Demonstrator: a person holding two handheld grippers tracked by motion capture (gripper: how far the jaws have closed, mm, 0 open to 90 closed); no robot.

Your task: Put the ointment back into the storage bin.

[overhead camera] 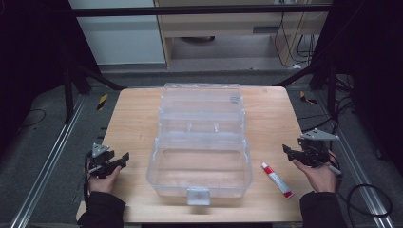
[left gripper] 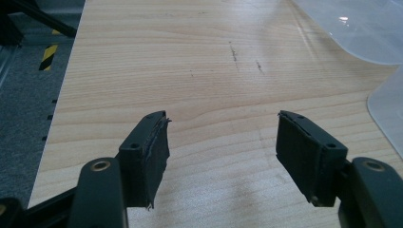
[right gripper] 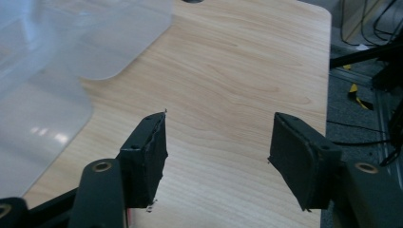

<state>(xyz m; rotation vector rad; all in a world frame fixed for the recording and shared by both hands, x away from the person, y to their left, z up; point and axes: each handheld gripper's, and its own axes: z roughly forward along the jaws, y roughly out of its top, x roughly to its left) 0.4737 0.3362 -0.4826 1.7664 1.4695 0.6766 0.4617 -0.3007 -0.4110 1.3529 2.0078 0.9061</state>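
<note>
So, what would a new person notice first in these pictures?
The big clear plastic box, open, fills the middle of the wooden table. A small white tube with a red cap lies right of it, near the right gripper. The left gripper hangs open, empty, on the other side.

The high view is dim and slightly soft, with a cool cast; its left and right edges sink into near black, while the wooden table (overhead camera: 138, 114) sits in an even pool of light from above; the clear plastic box (overhead camera: 199, 142) shows pale sheen along its rims. The left gripper view is brighter and warmer; a small white glare spot sits on the plastic at the upper right; faint soft shadows lie on the wood under the pads (left gripper: 157, 156); the far table blurs slightly. The right gripper view is similar; bright flecks glint on the plastic at the left.
</note>
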